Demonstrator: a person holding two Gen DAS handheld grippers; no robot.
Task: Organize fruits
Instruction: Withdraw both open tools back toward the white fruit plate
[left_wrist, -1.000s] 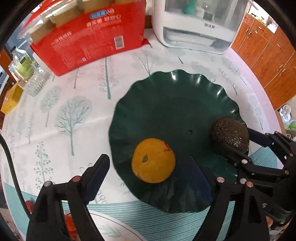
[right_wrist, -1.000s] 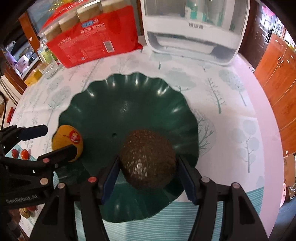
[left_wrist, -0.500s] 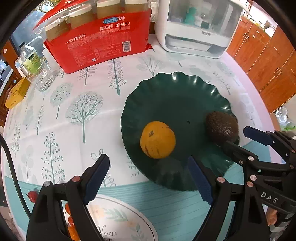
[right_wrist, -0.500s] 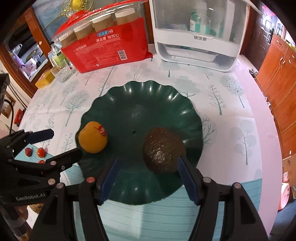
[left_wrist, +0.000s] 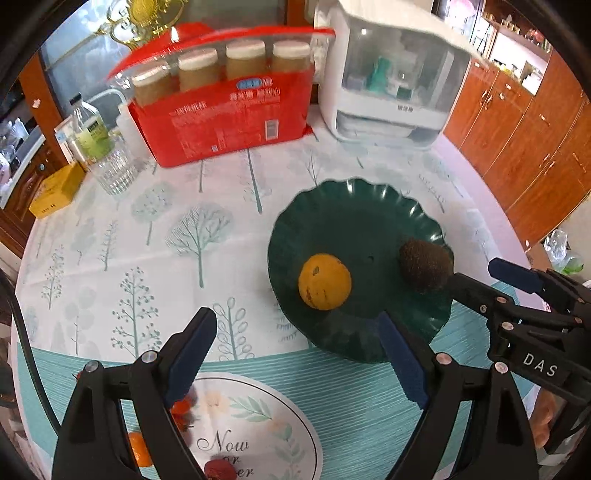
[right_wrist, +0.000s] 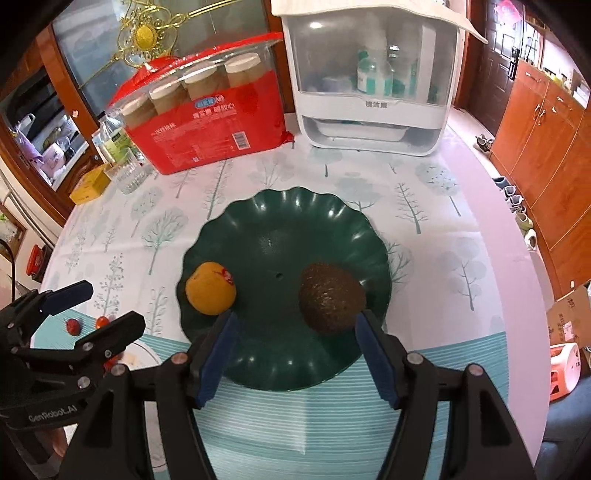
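A: Fruits status? Orange (right_wrist: 209, 292) lower left of the green plate (right_wrist: 295, 206), avocado (right_wrist: 331, 297) lower right.

B: I've got both claws released, left gripper (left_wrist: 295, 354) and right gripper (right_wrist: 295, 354), holding nothing. Placement step looks finished; next I'd grab the small red fruits (right_wrist: 73, 325) at left edge.

Both units look like the same build: matte black plastic frames with angular ribbed arms and a dark blue pad on each finger. The left hand-held gripper (left_wrist: 295, 354) has small silver screw heads with a pinkish tint at the joints, and a black cable curves along the left edge of its view. The right hand-held gripper (right_wrist: 295, 354) has the same screws and blue pads (right_wrist: 218, 354). Seen from the side, one body reads "DAS" in white, the other "GenRobot.AI".
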